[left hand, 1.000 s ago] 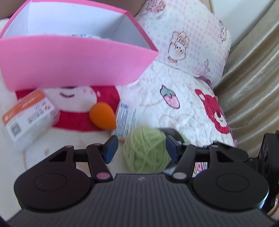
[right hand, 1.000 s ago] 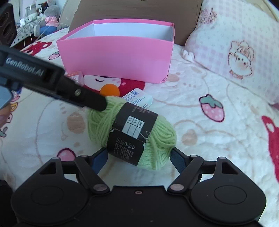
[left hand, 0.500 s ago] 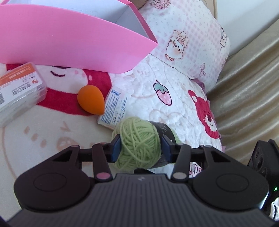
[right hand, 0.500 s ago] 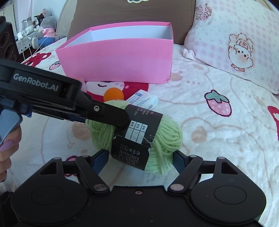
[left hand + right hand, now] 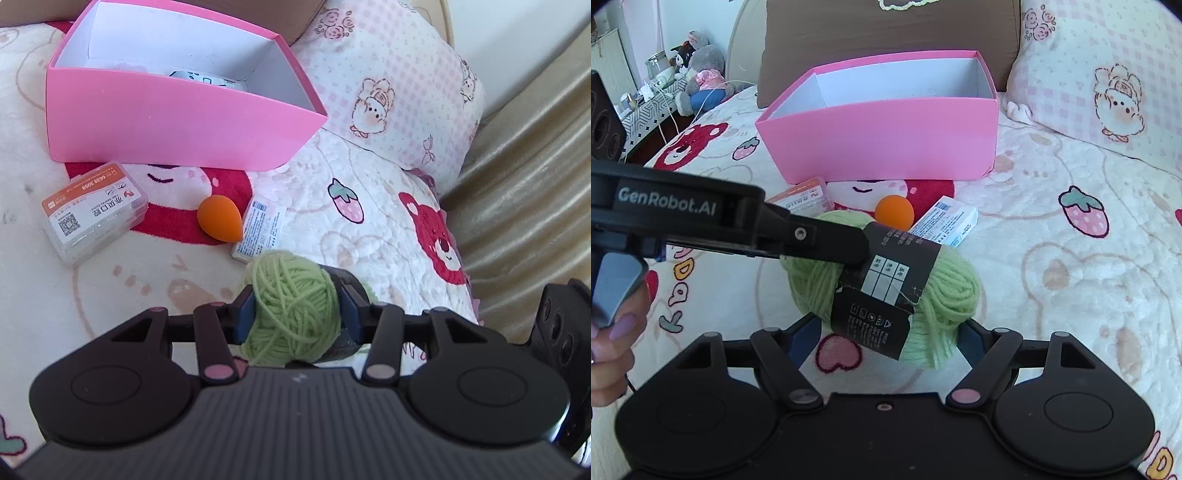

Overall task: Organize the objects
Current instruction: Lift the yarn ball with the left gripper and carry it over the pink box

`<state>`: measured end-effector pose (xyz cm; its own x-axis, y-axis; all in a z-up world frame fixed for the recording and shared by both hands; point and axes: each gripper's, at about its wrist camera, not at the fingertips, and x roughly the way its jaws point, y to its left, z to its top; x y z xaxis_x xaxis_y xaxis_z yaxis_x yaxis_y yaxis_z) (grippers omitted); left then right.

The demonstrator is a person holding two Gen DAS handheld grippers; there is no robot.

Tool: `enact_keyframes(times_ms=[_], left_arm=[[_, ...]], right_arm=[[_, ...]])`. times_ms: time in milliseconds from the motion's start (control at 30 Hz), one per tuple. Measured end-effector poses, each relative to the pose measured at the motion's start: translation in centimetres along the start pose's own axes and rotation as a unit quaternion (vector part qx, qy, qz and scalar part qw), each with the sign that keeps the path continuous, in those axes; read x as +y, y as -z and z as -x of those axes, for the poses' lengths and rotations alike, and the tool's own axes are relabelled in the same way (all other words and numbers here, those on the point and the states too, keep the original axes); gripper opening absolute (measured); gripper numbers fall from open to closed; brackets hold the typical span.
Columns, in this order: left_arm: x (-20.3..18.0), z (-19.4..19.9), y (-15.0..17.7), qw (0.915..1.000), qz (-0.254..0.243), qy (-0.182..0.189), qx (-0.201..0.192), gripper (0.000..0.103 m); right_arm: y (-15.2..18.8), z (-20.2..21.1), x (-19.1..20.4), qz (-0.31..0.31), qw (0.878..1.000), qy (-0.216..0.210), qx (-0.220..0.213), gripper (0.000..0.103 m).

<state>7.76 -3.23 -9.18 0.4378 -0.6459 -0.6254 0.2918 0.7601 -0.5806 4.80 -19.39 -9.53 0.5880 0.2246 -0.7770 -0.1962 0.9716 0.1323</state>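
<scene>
The sorting is judged to be at an early stage. Only one thing can be made out inside the pink box (image 5: 177, 125), a white item low on its floor, too little of it shown to be named; the rest of the box's inside looks bare from the right wrist view. The ball of green yarn (image 5: 293, 317) is held by both tools at once: the left gripper (image 5: 297, 314) has just been closing, and its jaws are now pressed narrowly against the yarn's end, while the right gripper (image 5: 886, 338) has its jaws set wide on the yarn's two sides, the pads seemingly in contact, though that contact is partly hidden by the black label. The yarn appears to be lifted a little off the bed, toward the bed's near edge, well short of the box. Left on the bed, just in front of the box's near wall, are a clear plastic case (image 5: 94, 218) with an orange label, an orange sponge (image 5: 219, 218) and a small white carton (image 5: 260, 229) touching the sponge. By this reading, the yarn is not yet put away and three more things are left to be gathered.
</scene>
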Motion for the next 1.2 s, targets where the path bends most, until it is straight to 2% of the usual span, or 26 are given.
enact_keyframes(times_ms=[200, 367, 733, 833, 1000, 1200], left_arm=[[-0.8, 2.1, -0.6, 0.9999, -0.015, -0.005, 0.008, 0.047], [-1.8, 4.4, -2.0, 0.9996, -0.026, -0.008, -0.001, 0.047], [-4.0, 8.1, -5.0, 0.9979, -0.051, -0.035, 0.019, 0.051], [-4.5, 8.8, -5.8, 0.9974, -0.059, -0.034, 0.022, 0.051], [-5.2, 10.1, -6.9, 0.9968, -0.073, -0.032, -0.001, 0.051], [-5.9, 11.4, -8.8, 0.9959, -0.082, -0.038, -0.007, 0.051]], right_arm=[[-0.8, 1.6, 1.4, 0.011, 1.0, 0.004, 0.006, 0.082], [-2.9, 3.4, 2.4, 0.018, 1.0, 0.003, 0.003, 0.082], [-6.7, 6.3, 4.6, 0.025, 0.999, -0.012, 0.017, 0.082], [-7.5, 6.9, 5.2, 0.037, 0.999, -0.002, 0.019, 0.082], [-8.8, 8.1, 6.0, 0.063, 0.998, 0.02, -0.005, 0.082], [-10.5, 8.9, 6.5, 0.077, 0.997, 0.019, -0.02, 0.082]])
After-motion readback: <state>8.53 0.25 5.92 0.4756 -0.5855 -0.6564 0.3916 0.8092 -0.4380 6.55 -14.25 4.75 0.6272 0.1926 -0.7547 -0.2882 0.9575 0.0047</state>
